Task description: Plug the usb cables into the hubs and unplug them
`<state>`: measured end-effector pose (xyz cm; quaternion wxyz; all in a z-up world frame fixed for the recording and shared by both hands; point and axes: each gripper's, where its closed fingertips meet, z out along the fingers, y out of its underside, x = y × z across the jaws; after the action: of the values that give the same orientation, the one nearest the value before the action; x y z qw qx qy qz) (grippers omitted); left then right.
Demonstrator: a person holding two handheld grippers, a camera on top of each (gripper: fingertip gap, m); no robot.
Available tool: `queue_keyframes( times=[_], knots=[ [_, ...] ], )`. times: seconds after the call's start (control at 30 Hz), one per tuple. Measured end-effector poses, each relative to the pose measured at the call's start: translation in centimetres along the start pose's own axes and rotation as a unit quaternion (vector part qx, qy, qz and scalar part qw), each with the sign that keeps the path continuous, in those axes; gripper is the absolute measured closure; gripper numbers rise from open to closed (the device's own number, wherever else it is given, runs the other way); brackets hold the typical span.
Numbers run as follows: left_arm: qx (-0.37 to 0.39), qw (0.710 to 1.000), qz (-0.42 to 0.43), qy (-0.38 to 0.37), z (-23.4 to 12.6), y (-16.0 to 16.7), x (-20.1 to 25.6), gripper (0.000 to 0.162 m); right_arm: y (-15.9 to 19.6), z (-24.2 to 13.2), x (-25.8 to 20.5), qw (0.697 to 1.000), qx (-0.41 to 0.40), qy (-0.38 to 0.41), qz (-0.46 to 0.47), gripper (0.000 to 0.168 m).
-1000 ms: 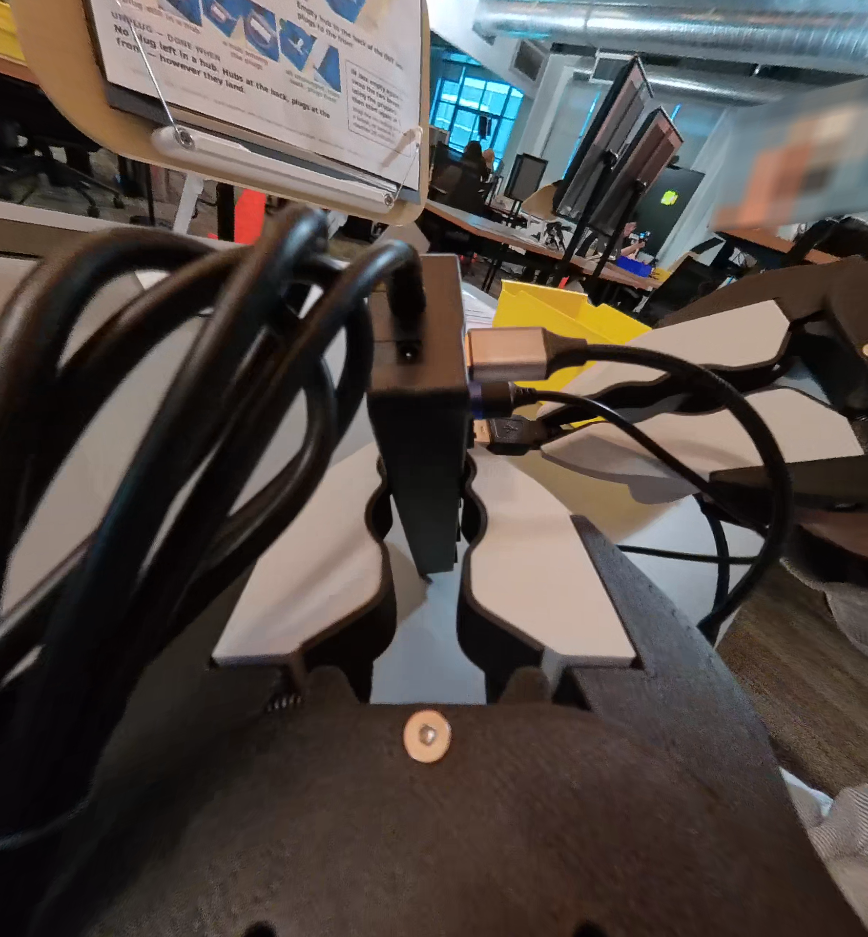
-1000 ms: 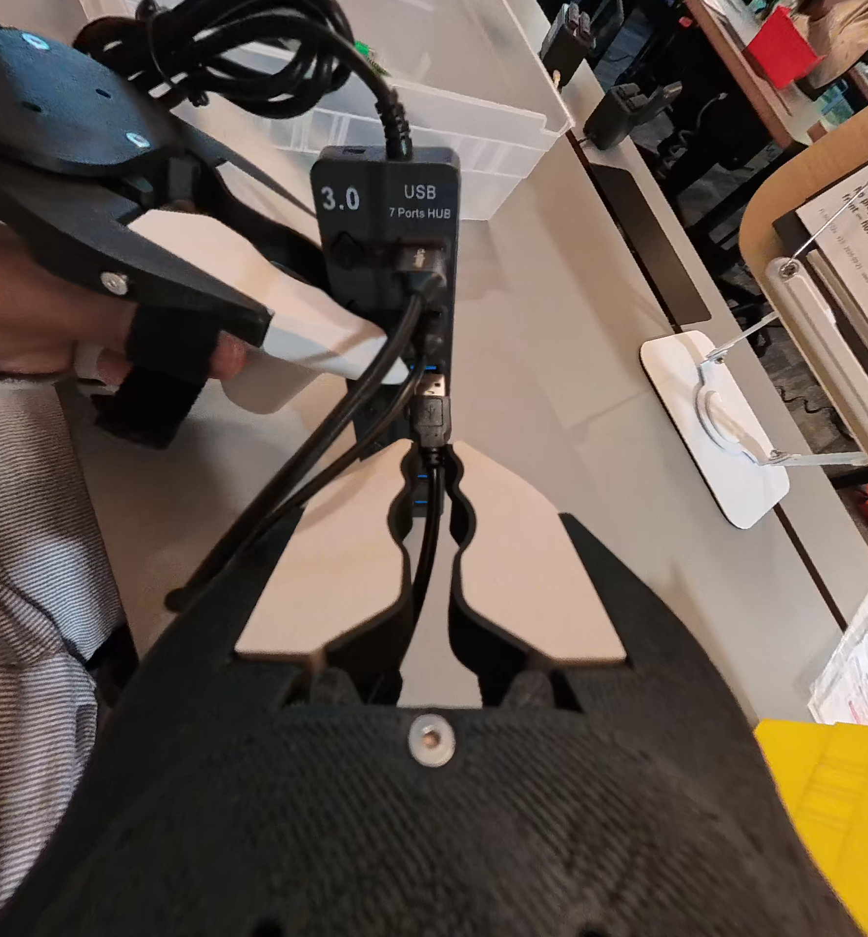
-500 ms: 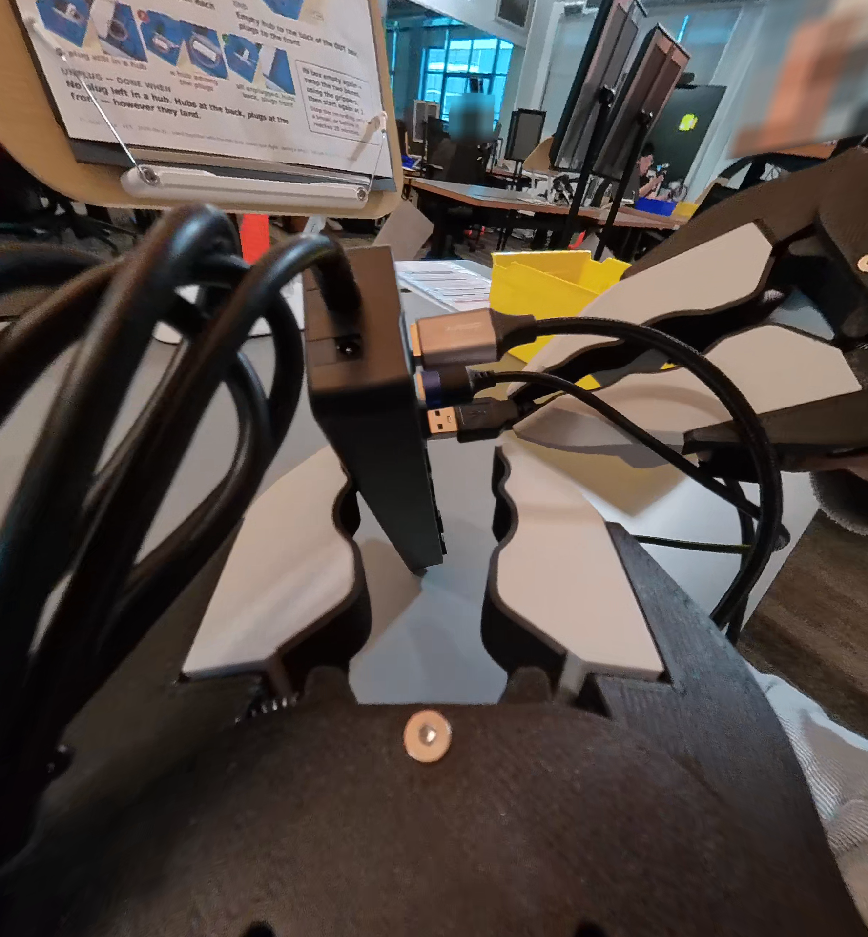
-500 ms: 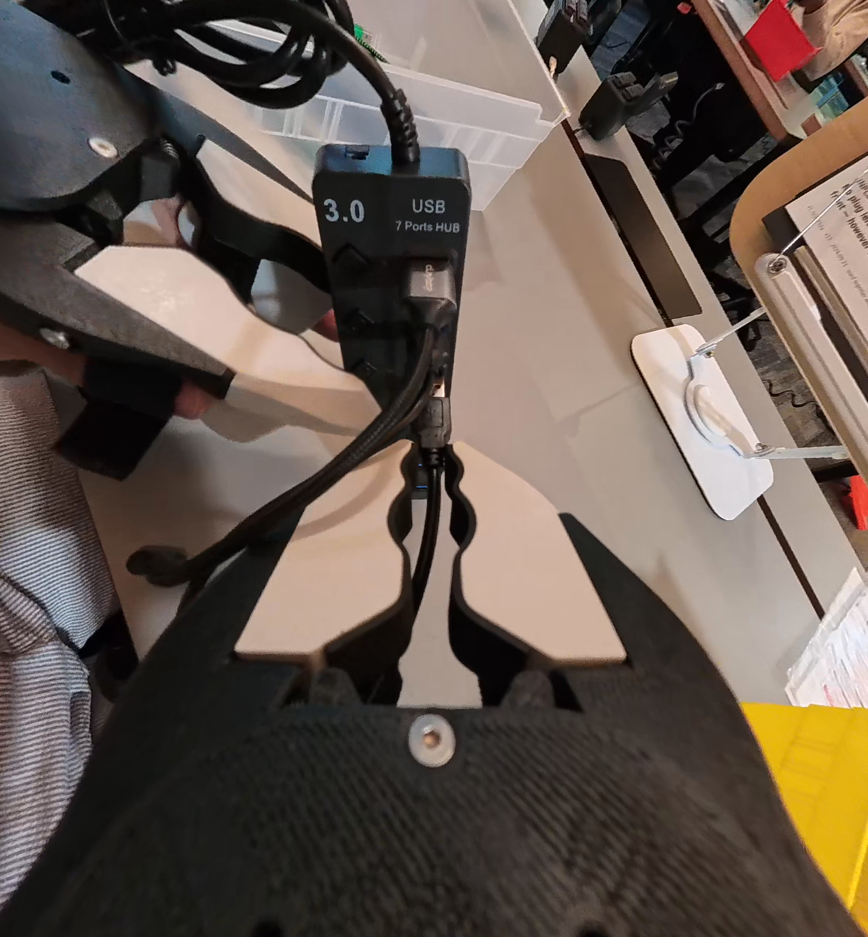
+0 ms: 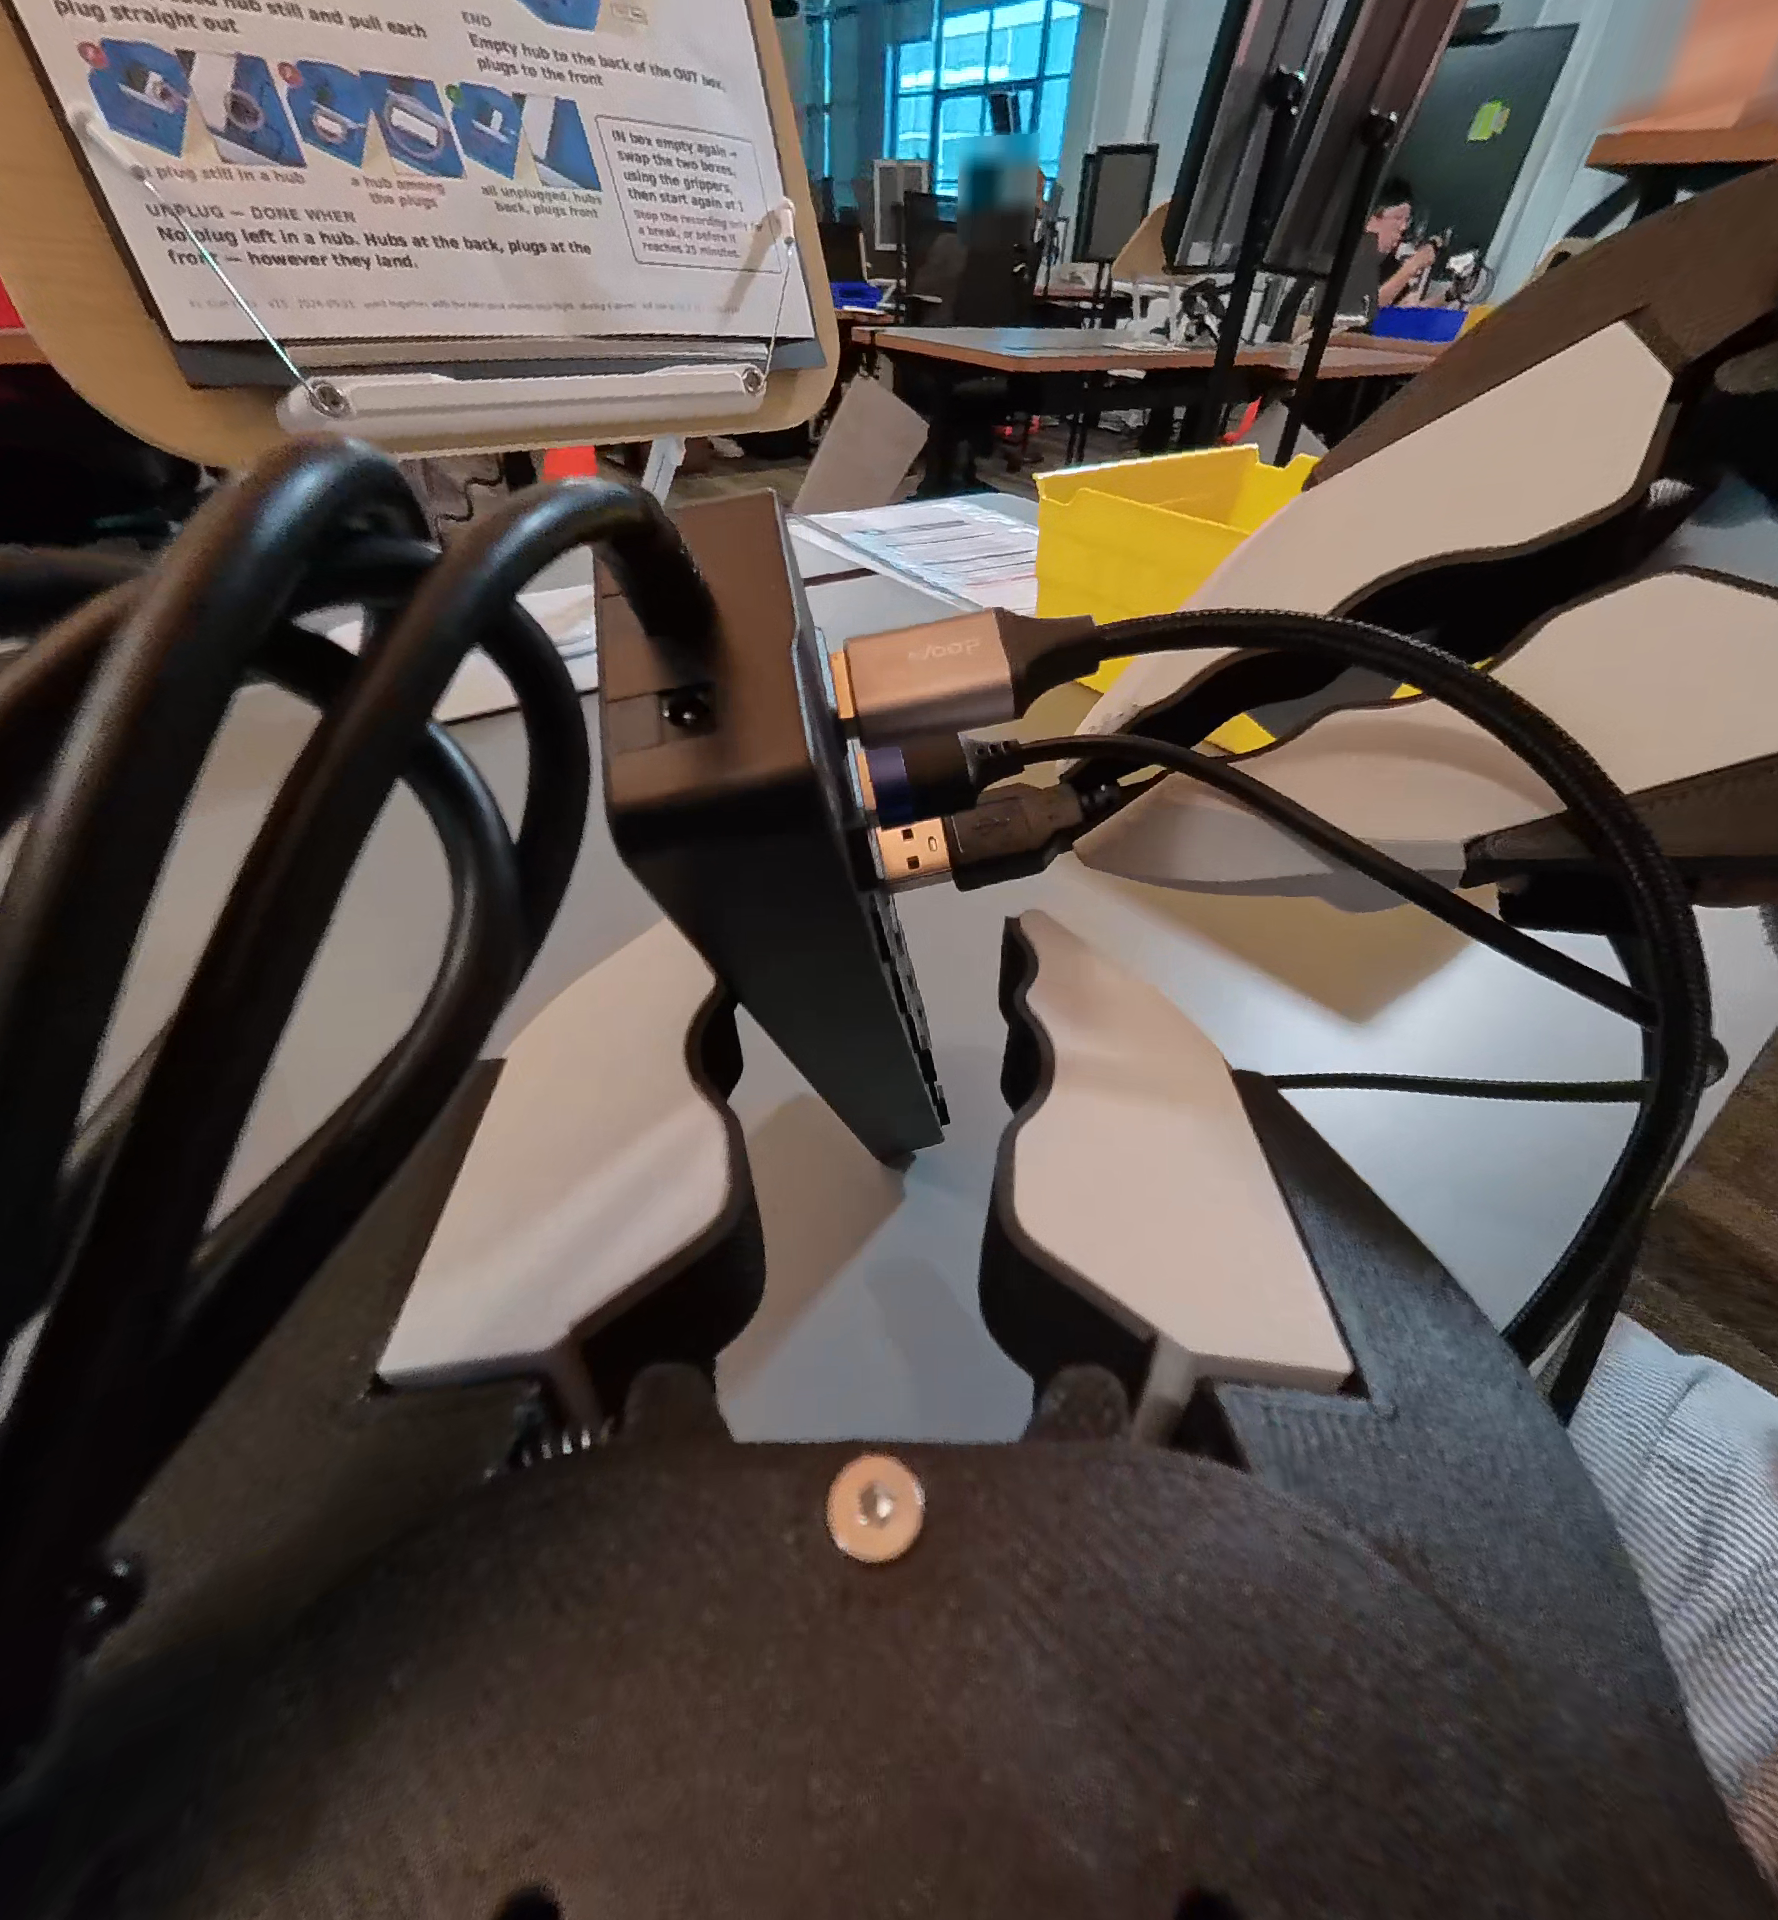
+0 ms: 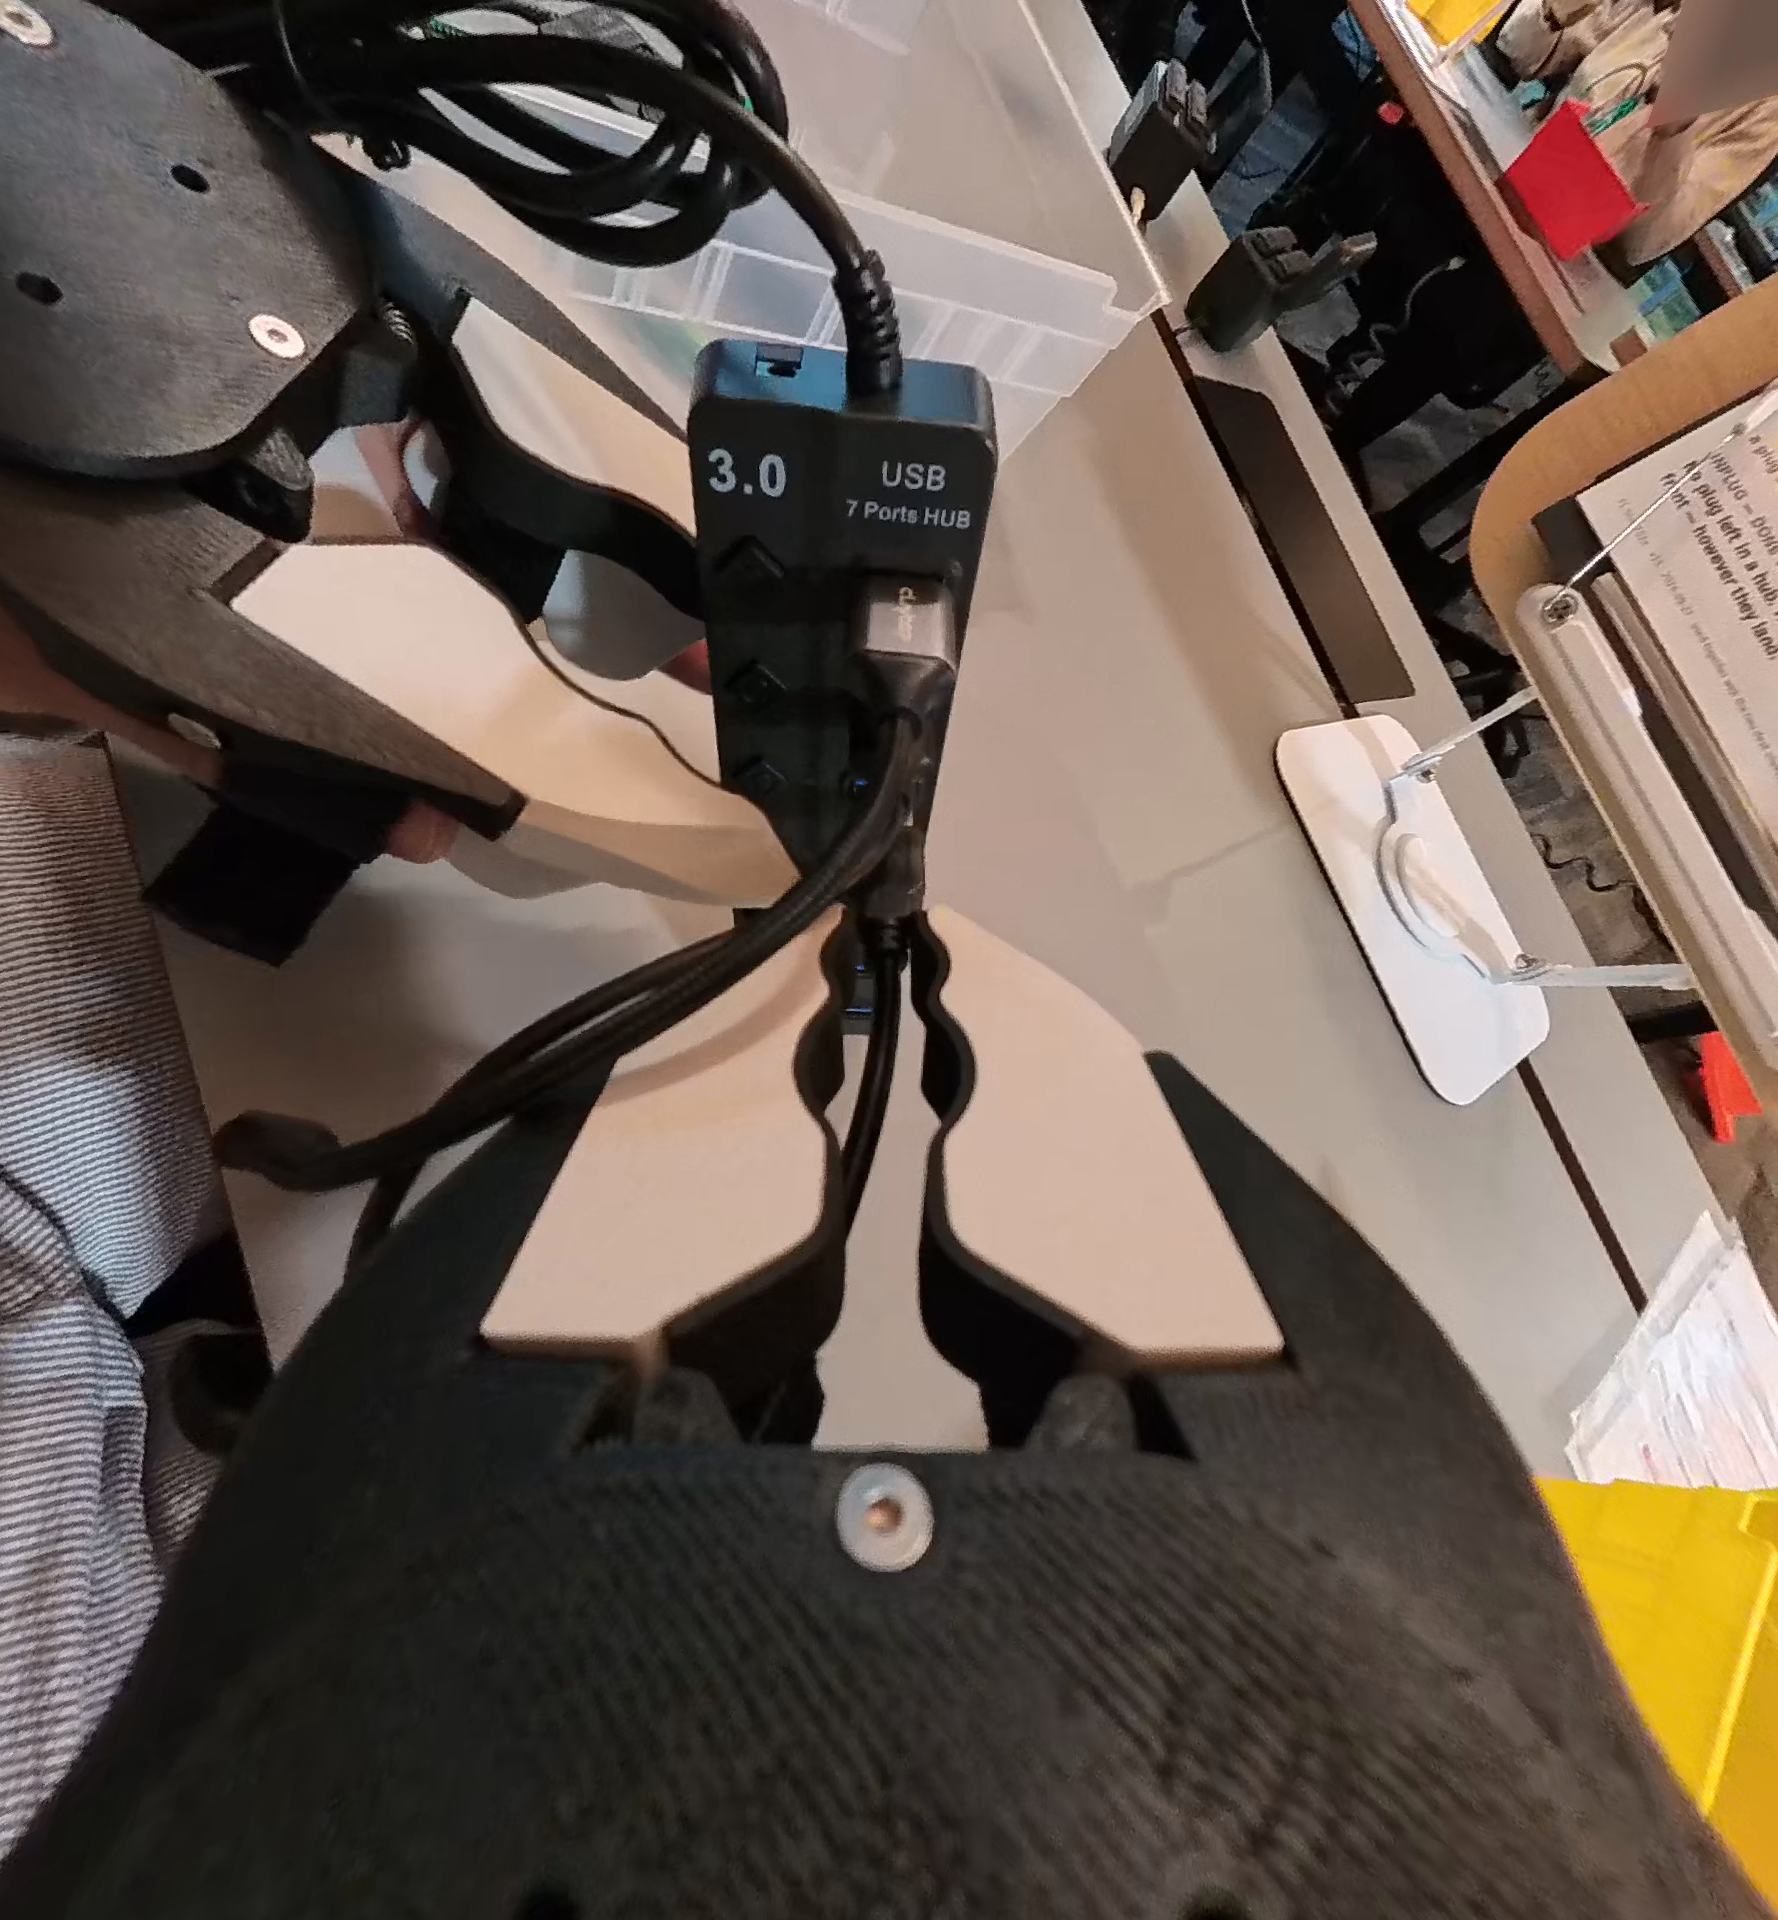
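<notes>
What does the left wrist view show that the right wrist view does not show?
Only the left wrist view shows the three plugs from the side, the lowest plug with bare metal out of the hub, and the left gripper open around the hub's lower end. Only the right wrist view shows the hub's printed face, the clear bin, and the right gripper shut on a thin cable. Both show the hub, the yellow bin and the instruction sheet.
</notes>
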<state>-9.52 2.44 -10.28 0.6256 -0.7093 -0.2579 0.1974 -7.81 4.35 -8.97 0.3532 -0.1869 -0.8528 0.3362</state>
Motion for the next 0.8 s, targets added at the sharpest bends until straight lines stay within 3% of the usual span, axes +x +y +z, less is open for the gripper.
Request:
queue_keyframes(
  times=[0.33, 0.47, 0.53, 0.8],
  knots=[
    [-0.001, 1.0, 0.017, 0.01, 0.03, 0.14, 0.48, 0.113, 0.01, -0.17, 0.11, 1.0, 0.011, -0.009, 0.013, 0.159],
    [0.008, 1.0, 0.004, 0.012, -0.11, 0.06, 0.27, 0.12, 0.02, -0.2, -0.05, 1.0, 0.016, -0.014, 0.005, 0.159],
    [0.011, 1.0, -0.002, 0.022, -0.2, -0.02, 0.37, 0.133, 0.07, -0.17, -0.16, 1.0, 0.017, -0.019, 0.006, 0.159],
    [0.01, 1.0, 0.009, 0.016, -0.21, 0.07, 0.52, 0.134, 0.17, -0.19, -0.2, 0.999, 0.032, -0.029, 0.024, 0.159]
  ],
)
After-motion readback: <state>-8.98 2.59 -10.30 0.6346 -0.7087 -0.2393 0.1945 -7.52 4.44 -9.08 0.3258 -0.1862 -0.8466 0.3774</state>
